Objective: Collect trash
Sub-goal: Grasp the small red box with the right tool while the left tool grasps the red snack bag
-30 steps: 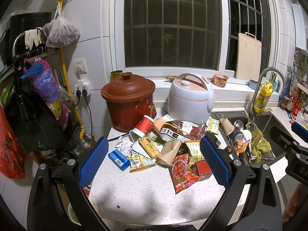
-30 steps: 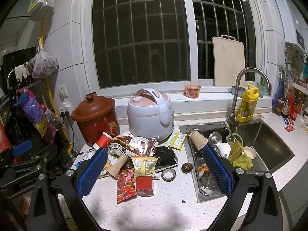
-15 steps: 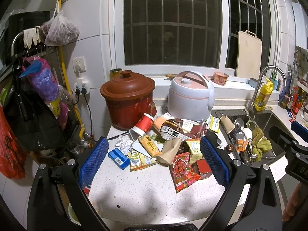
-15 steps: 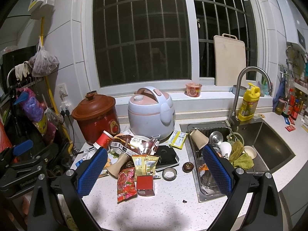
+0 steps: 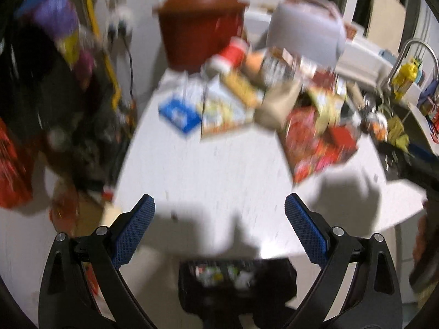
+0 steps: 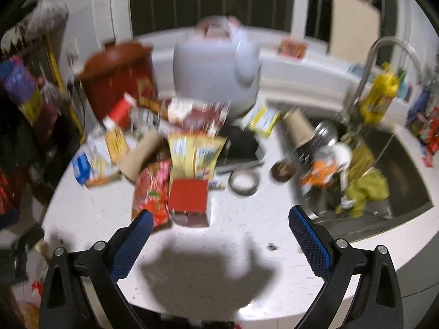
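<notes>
Red snack packet (image 6: 151, 192) lengthwise toward camera, seemingly.

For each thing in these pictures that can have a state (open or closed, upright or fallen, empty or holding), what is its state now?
Left gripper: open, holding nothing.
Right gripper: open, holding nothing.
Brown clay pot: lid on.
Rice cooker: lid closed.
Red cup: lying on its side.
Paper cup: tipped over at the sink's edge.
Red box: resting on the counter, closest to the right gripper.
Faucet: no water visible.
</notes>
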